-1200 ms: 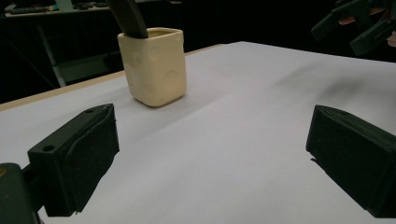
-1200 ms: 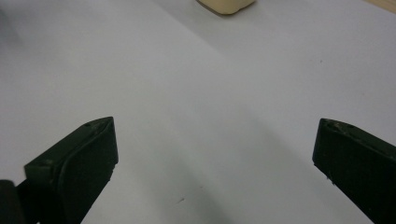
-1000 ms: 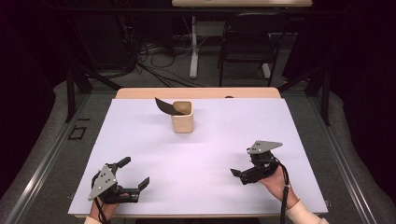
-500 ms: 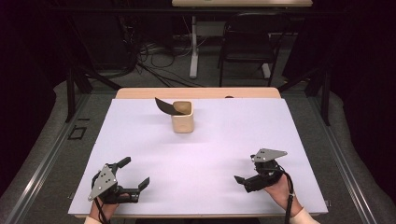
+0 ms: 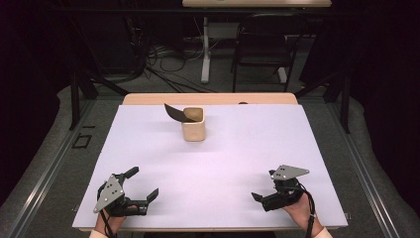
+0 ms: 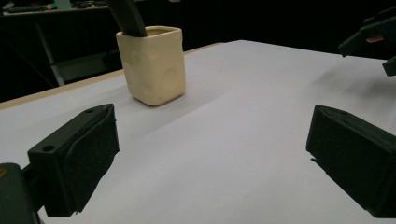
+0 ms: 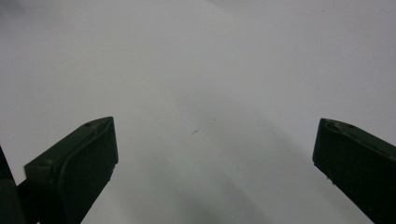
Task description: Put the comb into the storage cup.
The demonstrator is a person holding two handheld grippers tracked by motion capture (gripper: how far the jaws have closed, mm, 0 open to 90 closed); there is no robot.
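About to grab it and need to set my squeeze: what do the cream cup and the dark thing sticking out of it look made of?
The cream cup looks like matte ceramic or moulded plastic: thick walls, rounded corners and shallow round dimples. I cannot tell which. The dark utensil inside looks like matte black plastic or silicone, smooth and curved.

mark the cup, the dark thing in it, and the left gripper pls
cup point(image 5: 193, 131), high view, front wall.
dark thing point(image 5: 174, 112), high view, the part sticking out over the rim.
left gripper point(image 5: 142, 183), high view, gap midway between its open fingertips.
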